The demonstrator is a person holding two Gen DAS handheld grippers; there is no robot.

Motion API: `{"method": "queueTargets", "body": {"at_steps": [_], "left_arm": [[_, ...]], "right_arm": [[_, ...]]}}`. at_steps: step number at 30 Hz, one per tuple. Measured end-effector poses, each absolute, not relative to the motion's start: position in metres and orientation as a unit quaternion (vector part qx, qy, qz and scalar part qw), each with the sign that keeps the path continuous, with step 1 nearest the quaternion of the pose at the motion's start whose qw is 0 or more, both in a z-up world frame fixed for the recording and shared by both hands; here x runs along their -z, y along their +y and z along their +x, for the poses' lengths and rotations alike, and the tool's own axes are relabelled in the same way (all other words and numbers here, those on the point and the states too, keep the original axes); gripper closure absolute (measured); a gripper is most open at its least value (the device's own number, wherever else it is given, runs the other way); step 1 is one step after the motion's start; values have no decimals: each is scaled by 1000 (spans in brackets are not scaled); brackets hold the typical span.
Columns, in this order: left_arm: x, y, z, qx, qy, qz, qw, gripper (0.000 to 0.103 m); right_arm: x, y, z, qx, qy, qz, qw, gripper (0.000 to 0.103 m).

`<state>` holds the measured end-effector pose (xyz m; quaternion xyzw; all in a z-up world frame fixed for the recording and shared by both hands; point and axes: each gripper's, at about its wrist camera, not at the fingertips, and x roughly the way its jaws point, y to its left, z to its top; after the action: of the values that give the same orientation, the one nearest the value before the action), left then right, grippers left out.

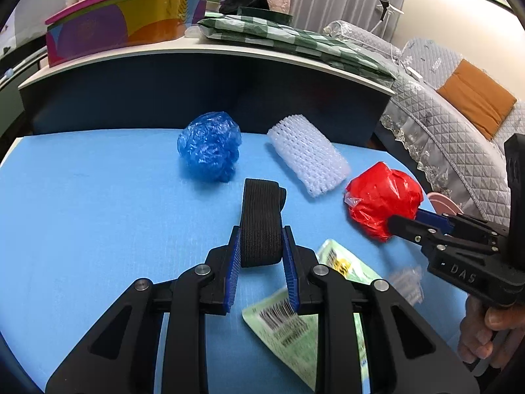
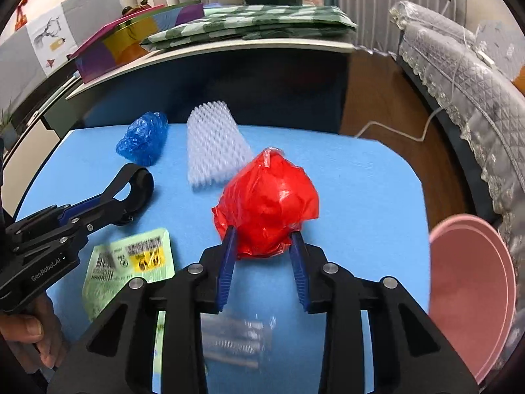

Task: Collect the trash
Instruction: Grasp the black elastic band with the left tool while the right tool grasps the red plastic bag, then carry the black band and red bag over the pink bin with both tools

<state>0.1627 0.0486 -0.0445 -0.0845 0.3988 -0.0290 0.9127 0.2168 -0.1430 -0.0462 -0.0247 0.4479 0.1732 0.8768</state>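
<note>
My left gripper point(image 1: 261, 236) is shut on a black elastic band point(image 1: 262, 207), whose loop sticks out ahead of the fingertips. My right gripper point(image 2: 264, 233) is shut on a crumpled red plastic bag point(image 2: 269, 200), with the blue pads pressing its lower sides. In the left wrist view the red bag point(image 1: 384, 197) sits at the tip of the right gripper point(image 1: 390, 223). On the blue mat point(image 1: 98, 213) lie a balled blue plastic bag point(image 1: 210, 146), a white foam net sleeve point(image 1: 308, 156) and a green printed packet point(image 1: 288, 321). A clear wrapper point(image 2: 236, 338) lies blurred under the right gripper.
A pink bin point(image 2: 472, 295) stands off the mat's right edge. Behind the mat rises a dark desk point(image 1: 197, 92) with a colourful box point(image 1: 115, 29) and green checked cloth point(image 1: 295, 39). A grey quilted sofa point(image 1: 443, 131) is on the right. A person's hand point(image 1: 485, 335) holds the right gripper.
</note>
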Motion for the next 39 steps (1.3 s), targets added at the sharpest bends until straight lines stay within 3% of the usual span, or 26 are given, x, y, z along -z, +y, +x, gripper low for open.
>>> {"method": "queueTargets", "body": {"at_steps": [2, 3, 5, 8, 10, 22, 26, 29, 34, 39], "left_arm": [[43, 49, 159, 30, 401, -82, 912, 79], [42, 50, 158, 30, 401, -81, 912, 79], [42, 49, 159, 27, 401, -78, 912, 79], [43, 47, 160, 25, 399, -75, 913, 72], [44, 47, 160, 20, 396, -65, 916, 57], [54, 42, 173, 30, 412, -66, 908, 55], [58, 40, 176, 27, 418, -64, 906, 57], [61, 41, 178, 24, 424, -64, 903, 63], [65, 42, 179, 20, 430, -64, 900, 78], [62, 44, 178, 19, 427, -69, 901, 78]], "right_arm": [[42, -149, 213, -163, 449, -14, 878, 64], [41, -150, 212, -159, 444, -13, 882, 47], [33, -150, 211, -151, 419, -15, 895, 29], [33, -143, 216, -155, 400, -35, 903, 20], [39, -139, 223, -153, 397, -52, 903, 13], [63, -128, 248, -160, 426, -76, 887, 10], [66, -131, 252, -156, 430, -69, 886, 18], [66, -132, 254, -157, 432, -65, 886, 25], [62, -134, 253, -157, 425, -61, 889, 25], [52, -139, 247, -153, 414, -49, 896, 25]]}}
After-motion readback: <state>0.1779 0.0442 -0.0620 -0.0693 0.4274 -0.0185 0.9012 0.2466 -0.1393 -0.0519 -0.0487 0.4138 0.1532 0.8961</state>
